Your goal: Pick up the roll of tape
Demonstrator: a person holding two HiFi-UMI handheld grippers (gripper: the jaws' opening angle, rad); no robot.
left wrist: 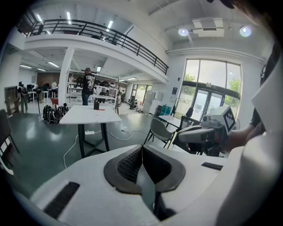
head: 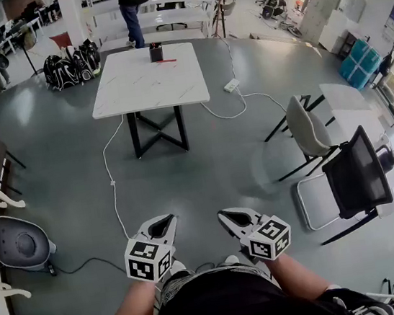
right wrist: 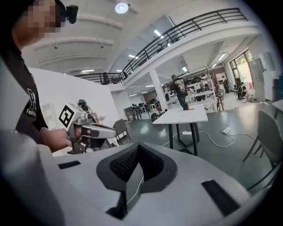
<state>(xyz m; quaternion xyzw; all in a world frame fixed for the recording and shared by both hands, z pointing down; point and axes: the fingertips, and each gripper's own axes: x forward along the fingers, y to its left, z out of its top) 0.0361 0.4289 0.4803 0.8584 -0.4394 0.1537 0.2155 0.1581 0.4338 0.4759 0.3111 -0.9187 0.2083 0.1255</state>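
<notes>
While the left gripper (head: 165,223) and right gripper (head: 227,218) are holding jaws shut, empty, the counter (head: 136,89) is lying far ahead, tape unseen.

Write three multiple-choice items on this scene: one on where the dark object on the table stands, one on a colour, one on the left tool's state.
1. Where on the white table does the dark object stand?
A) near the end away from the person
B) at the edge nearest the person
C) at the middle

2. What colour is the thin item beside the dark object?
A) blue
B) red
C) green

3. How does the left tool stand?
A) wide open
B) shut on a cable
C) shut, with nothing in it

Answers:
1 A: in the head view the dark object sits close to the tabletop's far end.
2 B: the item shows as a red streak on the white top.
3 C: the left gripper view shows the two jaws meeting, with nothing between them.
</notes>
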